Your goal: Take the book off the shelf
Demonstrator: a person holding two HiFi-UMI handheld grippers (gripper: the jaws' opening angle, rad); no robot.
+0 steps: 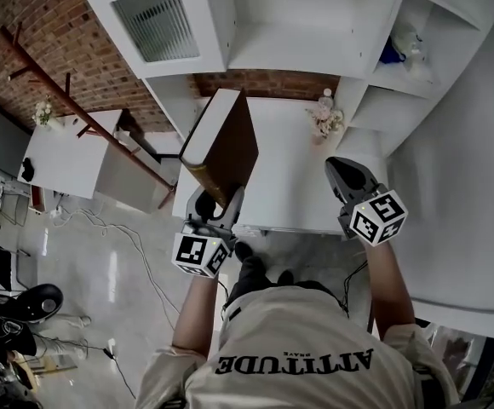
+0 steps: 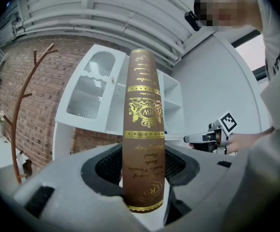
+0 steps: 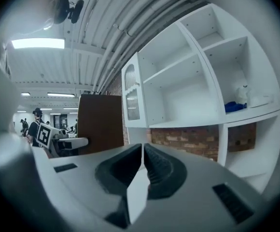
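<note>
Left tongs clamped across the book at its spine's bottom end, over the worktop's front-left corner. Stiff hardback, probably heavy and top-heavy, so I'd grip deeper. Right tongs closed, empty.

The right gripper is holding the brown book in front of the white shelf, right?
No: the left gripper holds the brown book in front of the white shelf. The left gripper view shows its jaws on the spine; the right gripper is shut, empty.

book in left tool, before the shelf
</note>
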